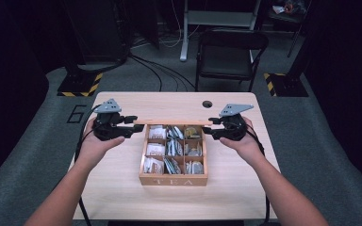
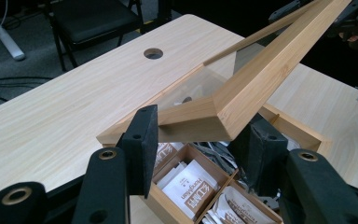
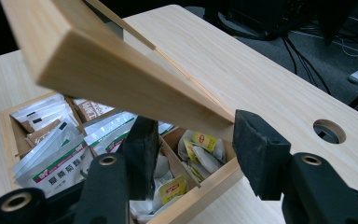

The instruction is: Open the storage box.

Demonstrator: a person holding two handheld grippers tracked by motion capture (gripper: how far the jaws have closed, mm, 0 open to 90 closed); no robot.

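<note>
Fingers, left gripper [image 2: 193, 154]: two black jaws closed on the near left corner of a wooden lid frame [image 2: 242, 88], one pad on each face of the wood.
Fingers, right gripper [image 3: 193, 158]: two black jaws flank the lid's opposite corner; the right pad touches the wood, the left pad's contact is hidden, so I cannot tell whether they are clamped.
Lid: light wood frame with a clear pane, raised over the box's far side and spanning between both grippers in the high view [image 1: 172, 122].
Tea box [image 1: 173, 179]: wooden, "TEA" printed on the front, nine compartments packed with tea sachets [image 3: 63, 161] and tea bags.
Table [image 1: 122, 188]: pale wood, round cable hole [image 1: 207, 104] near the far edge.
Hands: left hand [image 1: 94, 143], right hand [image 1: 245, 143], each gripping its tool.
Surroundings: black folding chair [image 1: 228, 49] beyond the table, grey carpet.
</note>
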